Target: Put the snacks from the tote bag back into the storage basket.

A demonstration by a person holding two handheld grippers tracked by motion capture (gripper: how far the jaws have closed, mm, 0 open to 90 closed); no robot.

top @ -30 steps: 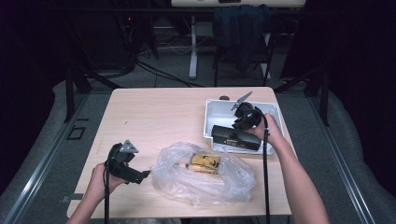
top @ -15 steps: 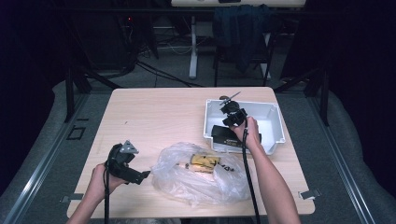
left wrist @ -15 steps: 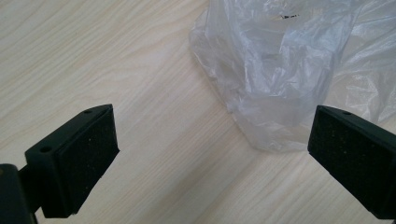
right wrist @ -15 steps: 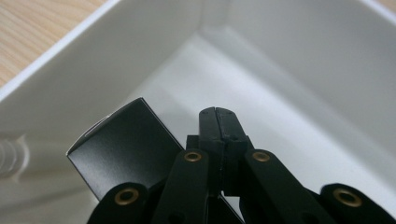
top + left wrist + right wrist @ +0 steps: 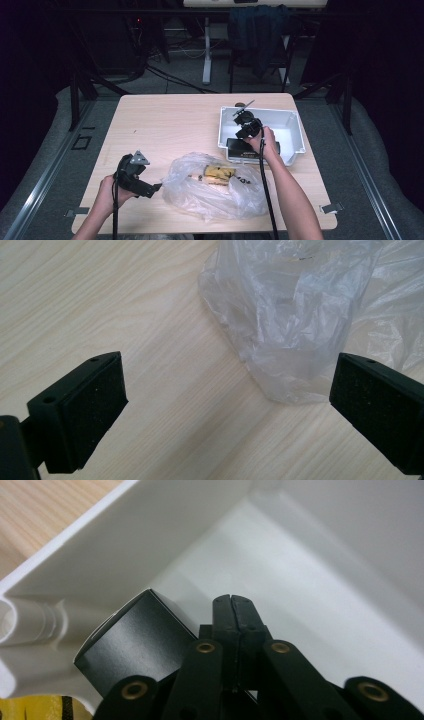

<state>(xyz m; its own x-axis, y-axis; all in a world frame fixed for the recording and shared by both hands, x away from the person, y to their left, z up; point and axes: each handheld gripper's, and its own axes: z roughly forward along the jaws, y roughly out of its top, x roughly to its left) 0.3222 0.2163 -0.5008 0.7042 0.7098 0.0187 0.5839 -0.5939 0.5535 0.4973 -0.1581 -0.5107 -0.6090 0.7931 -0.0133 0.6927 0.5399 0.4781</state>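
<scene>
My right gripper (image 5: 243, 136) points down into a white bin (image 5: 292, 125) at the table's right, beside a black box (image 5: 239, 146) lying at the bin's front wall. In the right gripper view its jaws (image 5: 231, 602) stand together with nothing between them, though they have just been opening slightly; the black box (image 5: 135, 645) lies to their left, against the bin (image 5: 310, 570) wall. My left gripper (image 5: 156, 189) rests at the front left, open, at the edge of a clear plastic bag (image 5: 215, 192) that holds a yellow packet (image 5: 218, 173). The bag's edge (image 5: 300, 315) lies between the wide-open left gripper (image 5: 225, 405) jaws, untouched.
The wooden table (image 5: 165, 125) has bare room across its back and left. A dark chair (image 5: 260, 30) and a desk leg stand beyond the far edge. A strip of the yellow packet (image 5: 30, 707) shows outside the bin's corner.
My right gripper has moved left and down inside the bin, ending beside the black box at the front left corner. The left gripper and the bag have stayed put.
</scene>
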